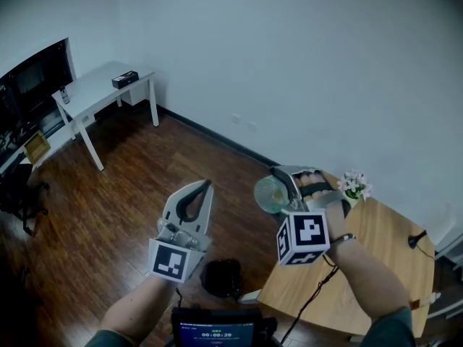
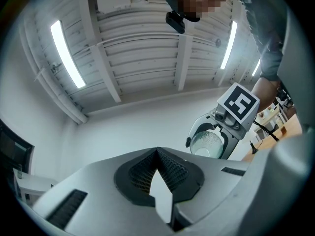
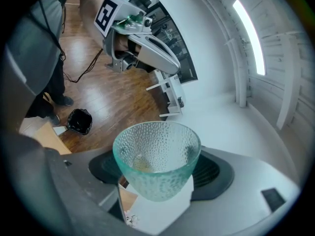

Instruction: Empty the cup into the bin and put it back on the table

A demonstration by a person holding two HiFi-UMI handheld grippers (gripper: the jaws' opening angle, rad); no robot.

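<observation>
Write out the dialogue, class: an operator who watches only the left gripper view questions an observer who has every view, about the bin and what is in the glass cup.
Operator: I only see the cup. Where do I empty it?
Observer: A black bin stands on the wooden floor, beside the table's corner.
Operator: Is anything left inside the cup?
Observer: Yes. The right gripper view looks into it: a small yellowish bit lies at the bottom.
</observation>
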